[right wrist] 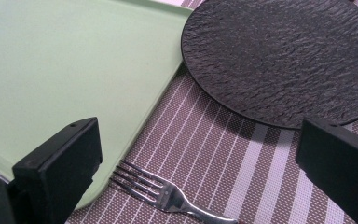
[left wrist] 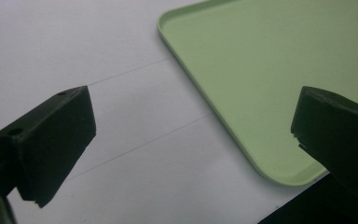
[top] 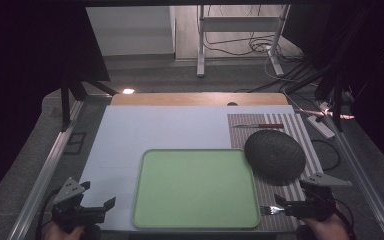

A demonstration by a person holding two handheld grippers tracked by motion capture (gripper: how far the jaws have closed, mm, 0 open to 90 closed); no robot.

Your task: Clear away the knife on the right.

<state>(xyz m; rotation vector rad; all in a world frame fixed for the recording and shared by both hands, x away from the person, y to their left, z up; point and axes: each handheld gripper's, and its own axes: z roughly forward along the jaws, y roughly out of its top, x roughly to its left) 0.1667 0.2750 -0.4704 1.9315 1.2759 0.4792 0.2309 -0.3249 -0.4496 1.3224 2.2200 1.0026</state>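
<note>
Above the fork [right wrist: 168, 196], the right gripper [right wrist: 196, 154] hovers low, jaws spread wide.

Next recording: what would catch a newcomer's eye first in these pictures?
The big light green tray lies bare in the middle of the white table top. Right of it, on a striped placemat, sits a dark textured plate, with a knife beyond it. A fork lies on the mat near the tray's corner, between the wide-open jaws of the right hand-held gripper.
</note>
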